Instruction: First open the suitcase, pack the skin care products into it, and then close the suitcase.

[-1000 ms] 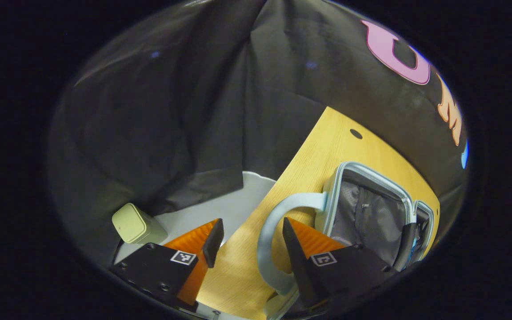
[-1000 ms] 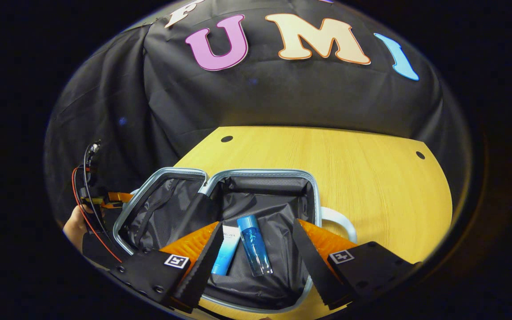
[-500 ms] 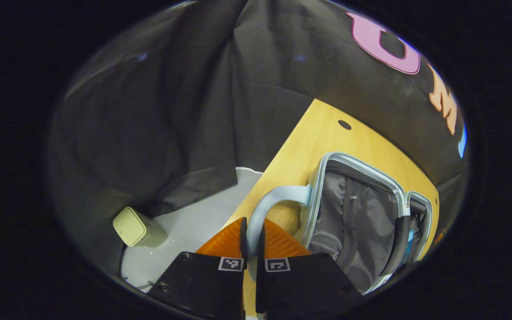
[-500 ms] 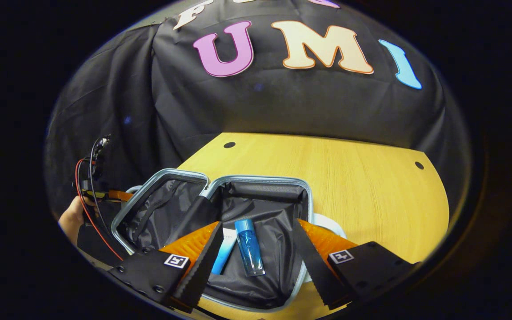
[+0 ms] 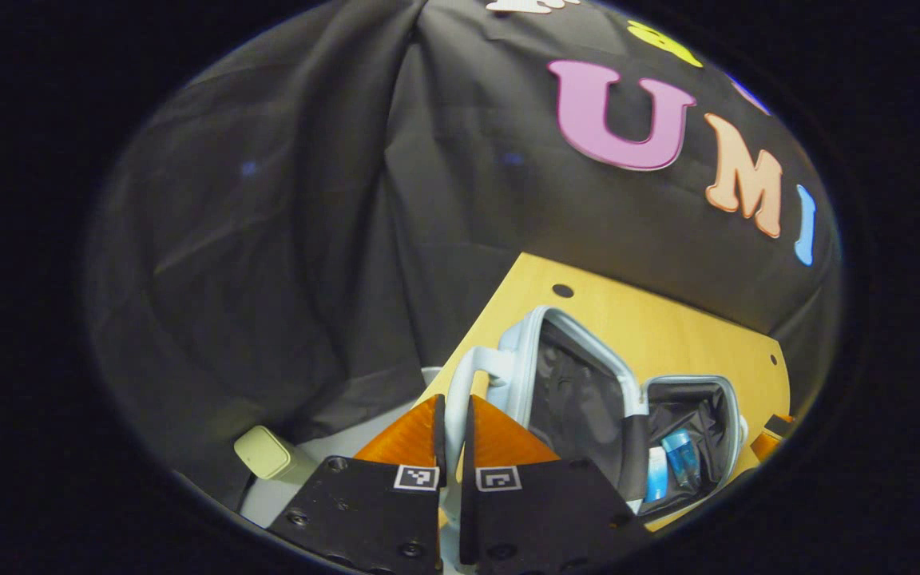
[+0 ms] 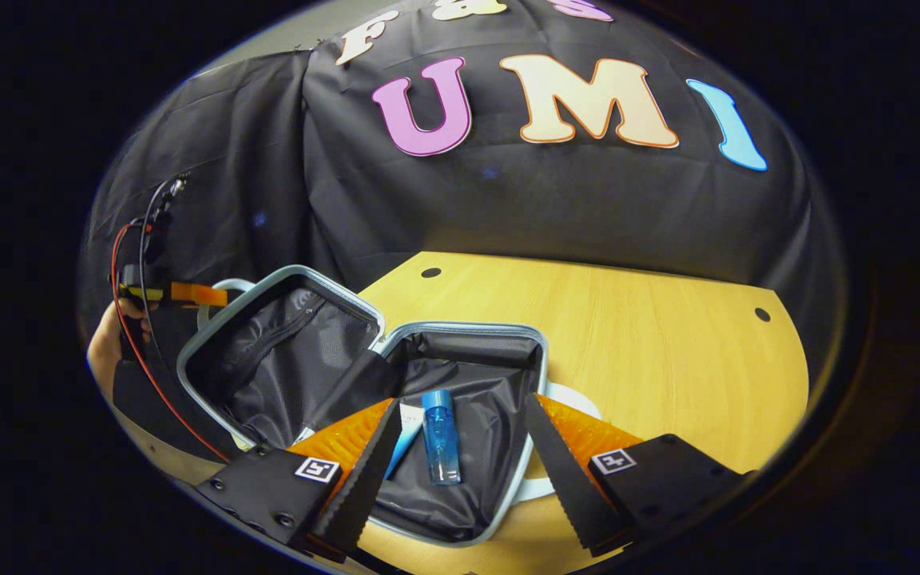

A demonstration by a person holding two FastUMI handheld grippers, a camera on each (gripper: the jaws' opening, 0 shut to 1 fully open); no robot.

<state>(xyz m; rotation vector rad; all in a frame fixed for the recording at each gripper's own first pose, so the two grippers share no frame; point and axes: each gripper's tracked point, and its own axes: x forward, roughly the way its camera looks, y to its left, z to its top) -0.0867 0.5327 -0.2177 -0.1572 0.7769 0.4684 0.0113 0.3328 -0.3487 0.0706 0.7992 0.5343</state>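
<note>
Pale-blue hard-shell suitcase (image 6: pixel 396 375) with grey-black fabric lining lies open on the light wooden table (image 6: pixel 652 351), lower centre of the right gripper view. I note two halves: the base lies flat; the lid half (image 6: pixel 268 351), lower left, is tilted up off the table, its zipped mesh panel facing the frame centre. In the left gripper view the same lid (image 5: pixel 564 375) stands at lower centre, edge-on and steeply raised.

Inside the base, the translucent blue bottle with a blue cap (image 6: pixel 439 435) lies flat, long axis running up-down in the frame, cap toward the booth wall. Just beside it on the left lies a white-and-blue tube (image 6: pixel 404 435), partly hidden by a finger, slanted, white end uppermost.

My left gripper (image 5: pixel 454 423) has its fingers brought together on the pale-blue loop handle (image 5: pixel 468 375) of the lid, the strap pinched between both. It shows too at the far left of the right gripper view (image 6: pixel 188 294), with a hand (image 6: pixel 105 351) behind it.

My right gripper (image 6: pixel 460 447) hangs with fingers wide apart over the base, holding nothing. A second handle (image 6: pixel 572 399) of the base peeks out at its right finger.
</note>
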